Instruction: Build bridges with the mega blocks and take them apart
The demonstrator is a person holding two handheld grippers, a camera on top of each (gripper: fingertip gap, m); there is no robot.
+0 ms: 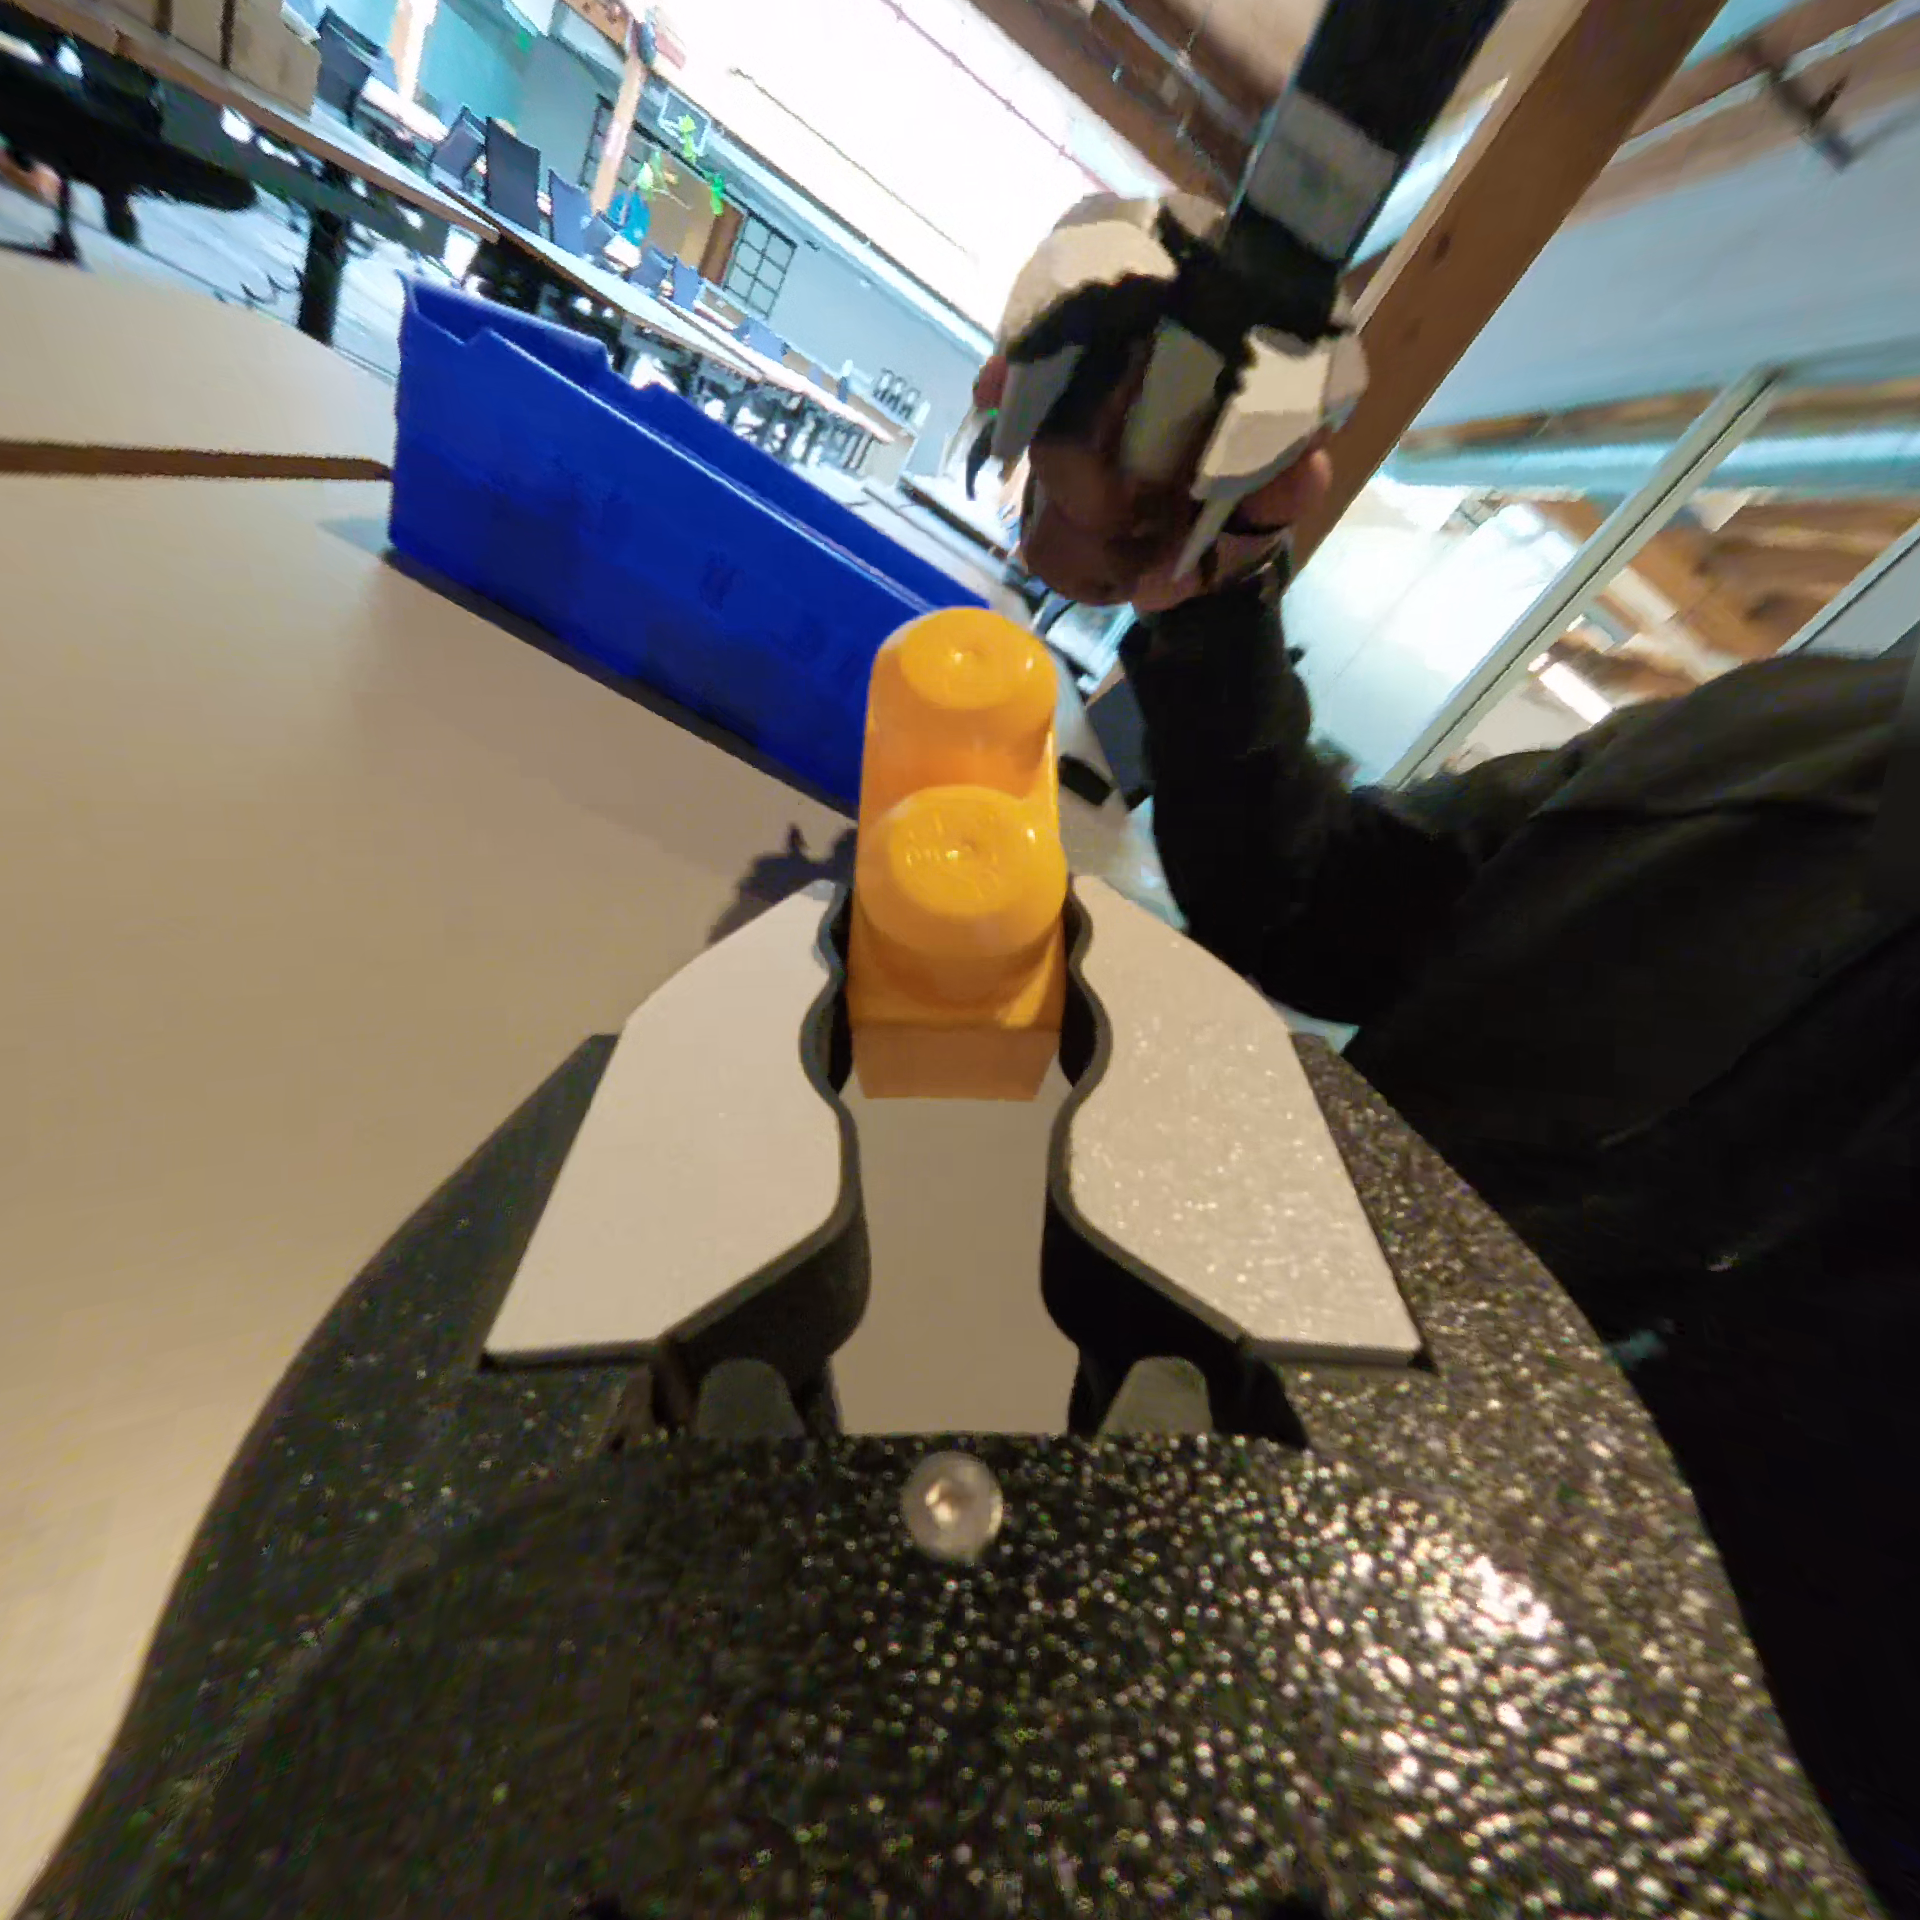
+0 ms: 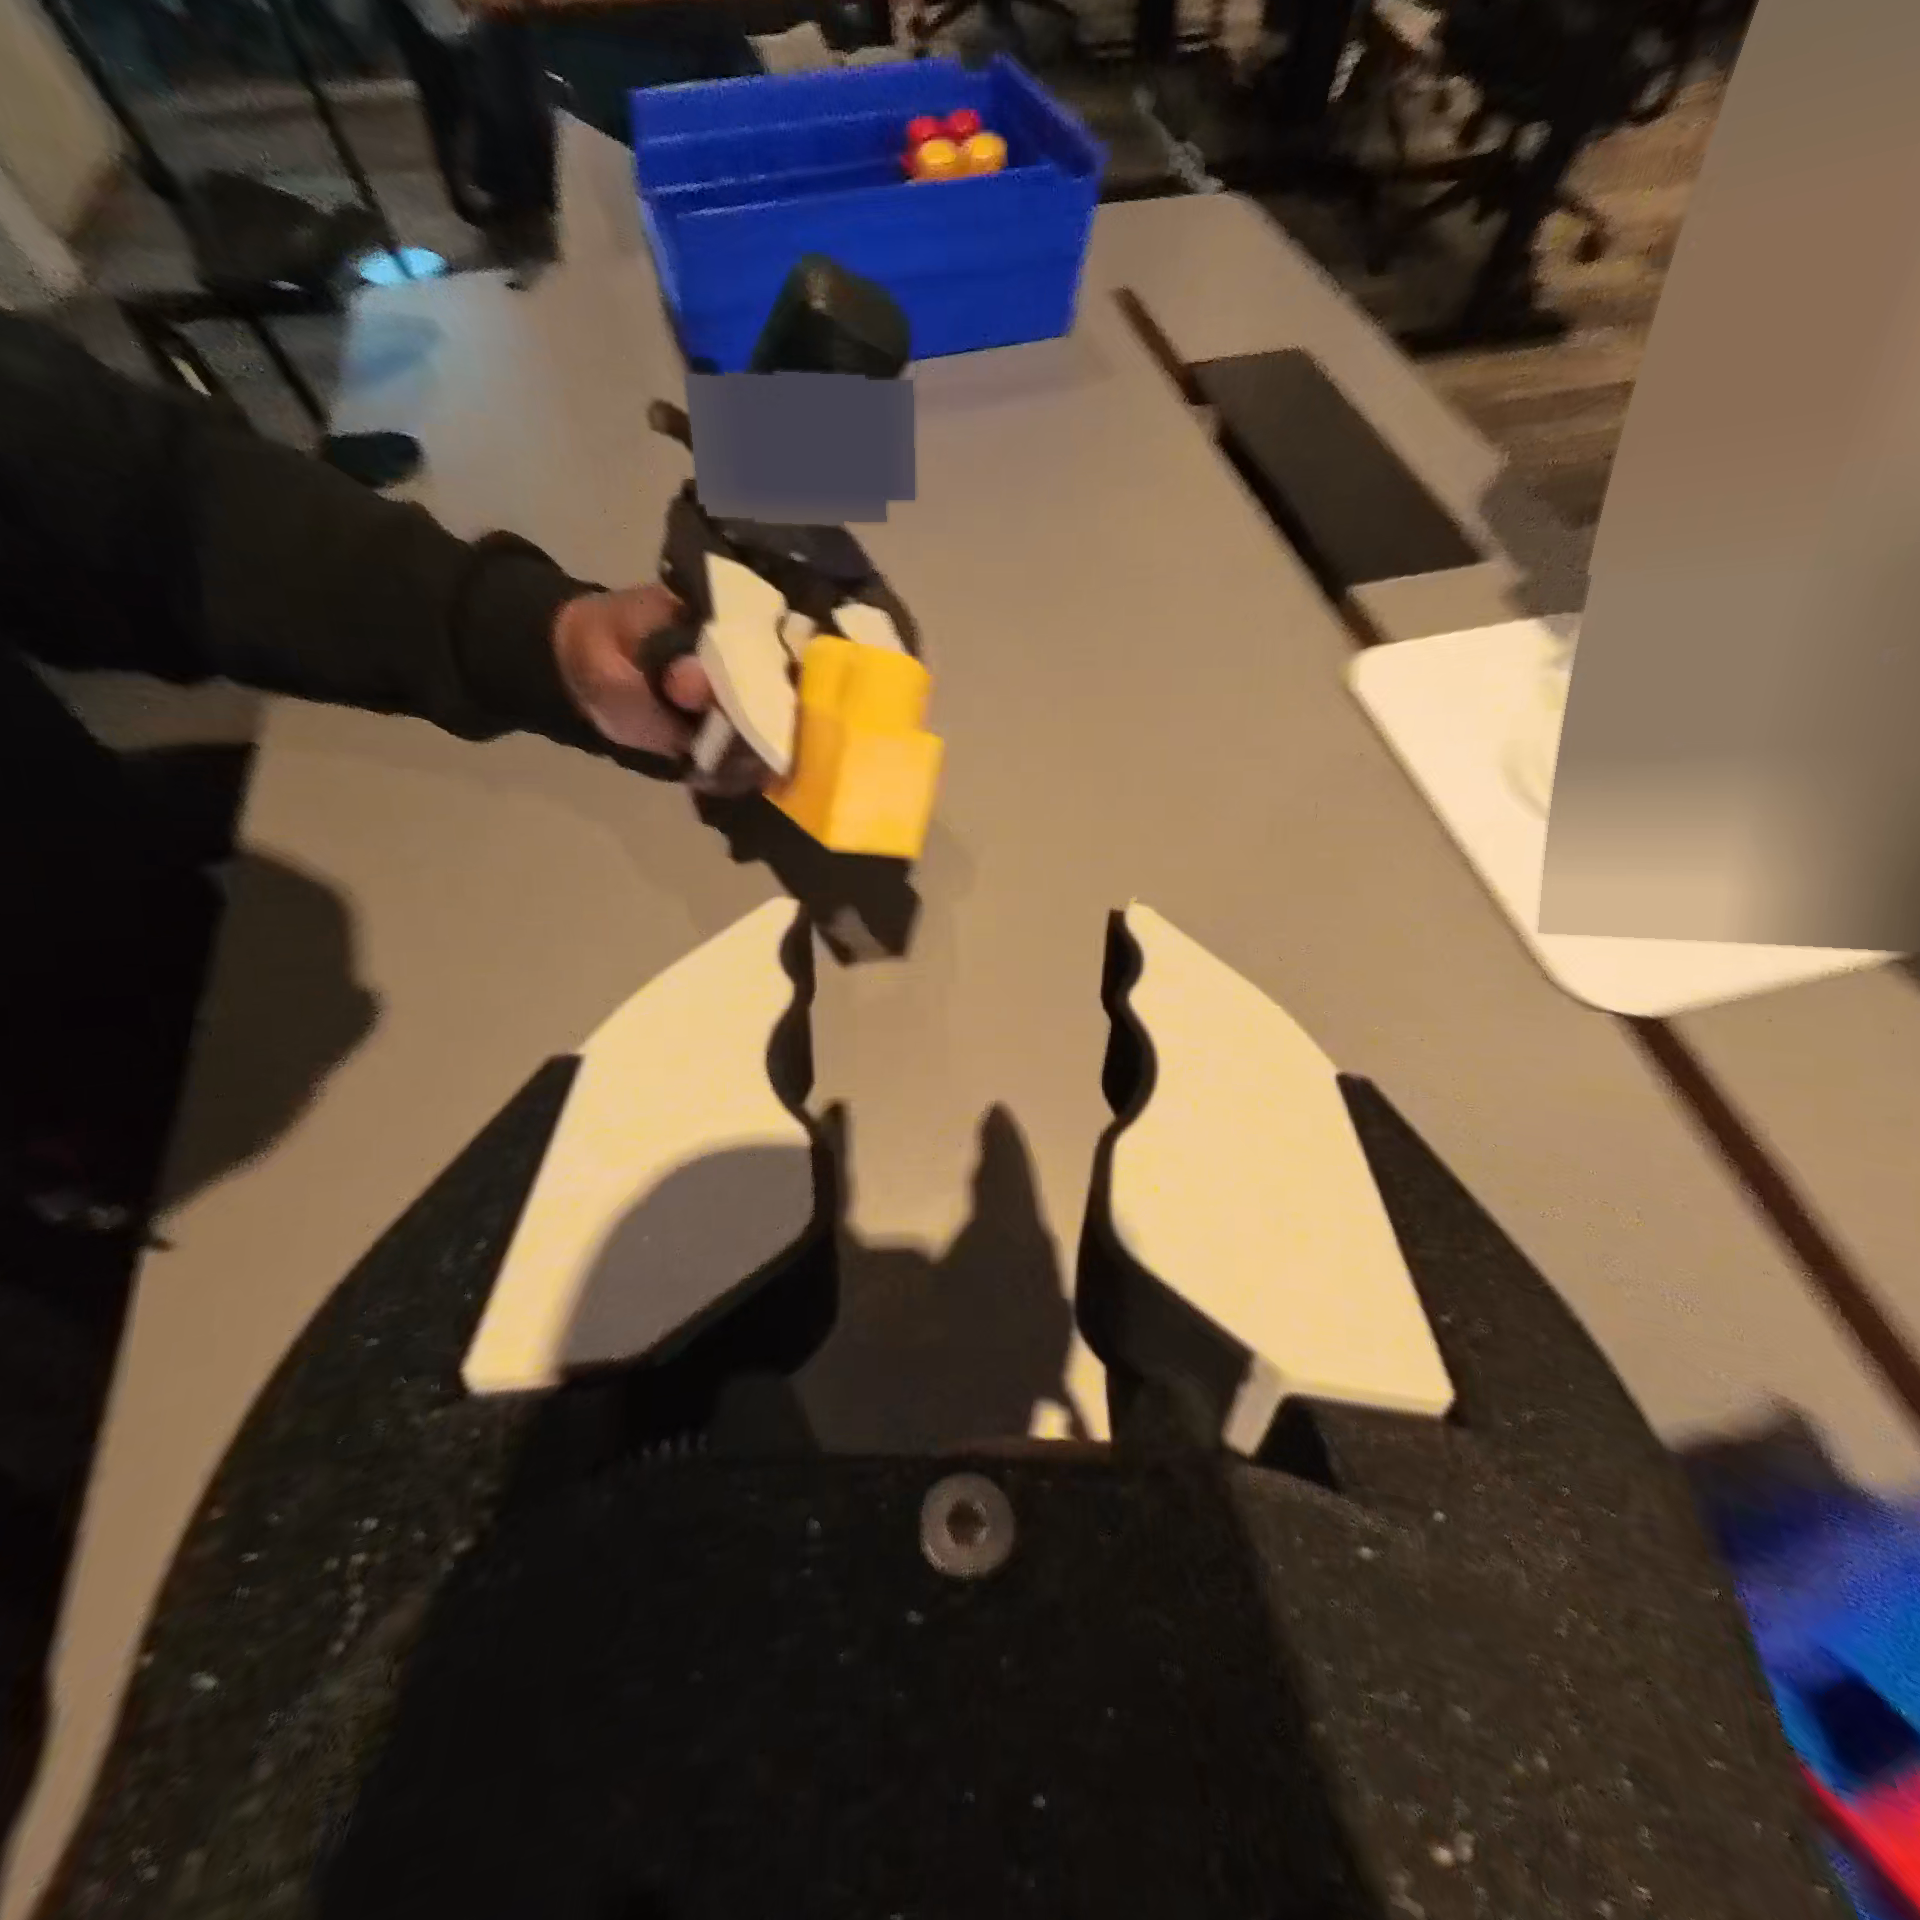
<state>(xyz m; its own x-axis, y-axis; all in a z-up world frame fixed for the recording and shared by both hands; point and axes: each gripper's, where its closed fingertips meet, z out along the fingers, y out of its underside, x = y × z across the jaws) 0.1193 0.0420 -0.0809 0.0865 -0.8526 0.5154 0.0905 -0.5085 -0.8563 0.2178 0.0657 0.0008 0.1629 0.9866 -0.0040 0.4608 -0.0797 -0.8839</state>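
Right wrist view: this showed the most of the scene, so the sizes below were ranked from it.
Table (image 2: 1091, 675): a long grey top, bare where the two grippers worked; no bridge or partial stack stood on any part of it that either view showed.
Bin (image 2: 862, 229): a blue tub at the far end of the table, well apart from the grippers, with a small cluster of red and yellow blocks (image 2: 954, 145) lying in its far corner.
White sheet (image 2: 1475, 790): a pale flat thing on the right of the table, partly hidden by a blurred patch; what it was could not be told.
Right gripper (image 2: 961, 914): its fingers stood wide apart with nothing between them, above bare table.
Left gripper (image 1: 951, 914): its fingers were pinched narrow onto the base of the yellow block (image 1: 956, 821), held clear of the table, studs pointing away from the camera.
Yellow block, other view (image 2: 862, 758): seen in the left gripper (image 2: 774, 696), between the right gripper and the bin, tilted in the air.
Done, as a judgement: either nothing was built yet, or a bridge was already taken apart, with most blocks back in the bin; the pictures did not settle which.
Left, as a judgement: this one block had to be set down or dropped in the bin.
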